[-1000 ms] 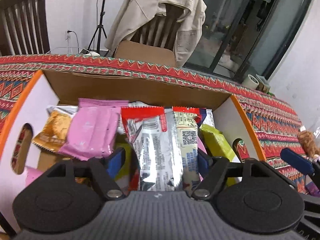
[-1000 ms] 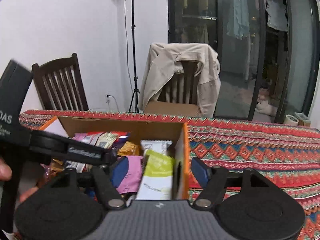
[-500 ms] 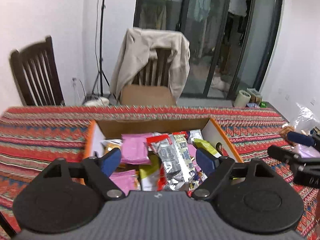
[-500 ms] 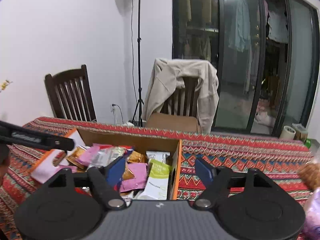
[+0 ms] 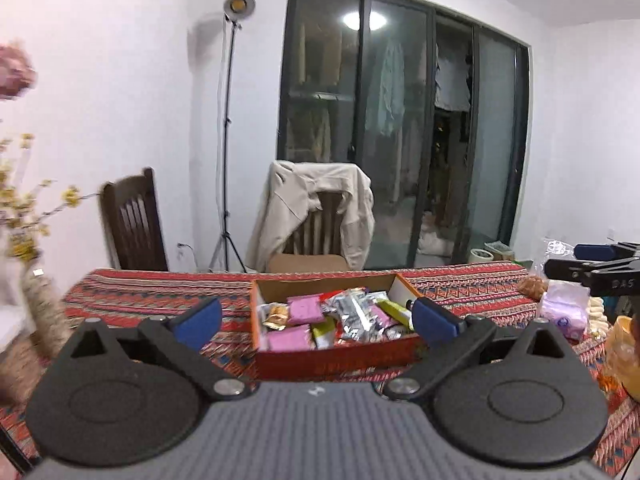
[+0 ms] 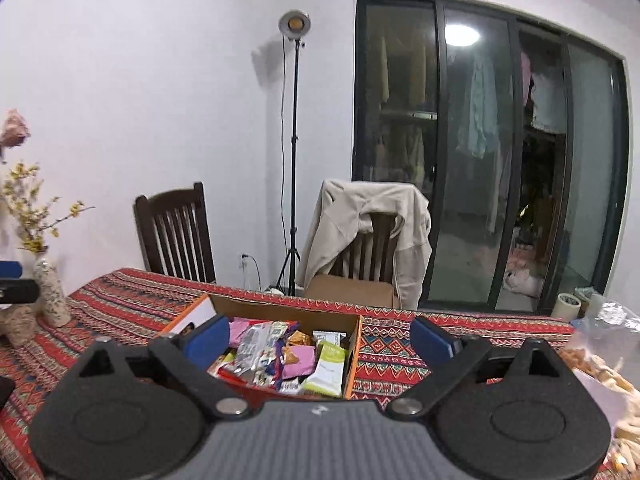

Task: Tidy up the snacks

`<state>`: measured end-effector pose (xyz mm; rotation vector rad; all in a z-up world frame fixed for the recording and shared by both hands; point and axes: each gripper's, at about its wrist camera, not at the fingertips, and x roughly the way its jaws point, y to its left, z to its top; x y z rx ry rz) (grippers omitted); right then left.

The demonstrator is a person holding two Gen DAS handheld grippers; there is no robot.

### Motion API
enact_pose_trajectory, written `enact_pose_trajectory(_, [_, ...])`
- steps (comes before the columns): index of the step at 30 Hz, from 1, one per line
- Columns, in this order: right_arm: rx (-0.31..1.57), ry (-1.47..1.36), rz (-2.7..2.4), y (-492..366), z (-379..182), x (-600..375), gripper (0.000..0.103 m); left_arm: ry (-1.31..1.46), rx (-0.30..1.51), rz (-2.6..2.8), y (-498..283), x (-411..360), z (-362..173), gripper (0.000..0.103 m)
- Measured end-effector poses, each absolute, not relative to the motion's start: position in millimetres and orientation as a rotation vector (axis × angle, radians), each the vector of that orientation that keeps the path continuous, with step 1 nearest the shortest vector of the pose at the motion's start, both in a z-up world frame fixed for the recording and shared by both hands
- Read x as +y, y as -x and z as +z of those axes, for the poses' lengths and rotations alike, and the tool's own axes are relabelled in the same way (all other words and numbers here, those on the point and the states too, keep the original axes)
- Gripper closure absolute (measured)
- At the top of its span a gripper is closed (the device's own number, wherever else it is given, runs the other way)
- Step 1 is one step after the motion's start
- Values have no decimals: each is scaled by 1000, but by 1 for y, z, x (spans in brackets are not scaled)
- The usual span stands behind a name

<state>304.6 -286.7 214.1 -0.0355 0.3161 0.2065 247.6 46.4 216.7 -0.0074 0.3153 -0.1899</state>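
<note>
An orange cardboard box (image 5: 340,354) (image 6: 354,354) sits on the patterned tablecloth, filled with several snack packets: pink packets (image 5: 304,309), a silver packet (image 5: 354,314), a green-and-white packet (image 6: 329,368). My left gripper (image 5: 316,318) hovers well back from the box and above it, its jaws opening wide with nothing between the blue pads. My right gripper (image 6: 320,340) also hangs back from the box, its jaws opening, nothing held. The right gripper's tip (image 5: 592,266) shows at the right edge of the left wrist view.
The red patterned tablecloth (image 6: 400,340) covers the table. A vase with yellow flowers (image 6: 48,292) stands at the left. Clear bags of snacks (image 5: 564,308) (image 6: 600,364) lie at the right. Two wooden chairs (image 6: 176,236), one draped with a beige jacket (image 6: 368,232), and a light stand (image 6: 294,160) stand behind.
Both grippers pulled up and back from the box, which now looks small and far. Both jaws spread wider. The silver packet stays in the box.
</note>
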Motion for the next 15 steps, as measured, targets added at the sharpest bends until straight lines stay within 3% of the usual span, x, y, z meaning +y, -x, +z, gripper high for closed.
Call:
enact_pose_trajectory(9, [209,65,232,-142,188,-277,0,-11,172,-154,-88,58,187,0])
enact_pose_trajectory(15, [193,51,252,-42,156,-269,0,56,187,-123,-16,76,149,0])
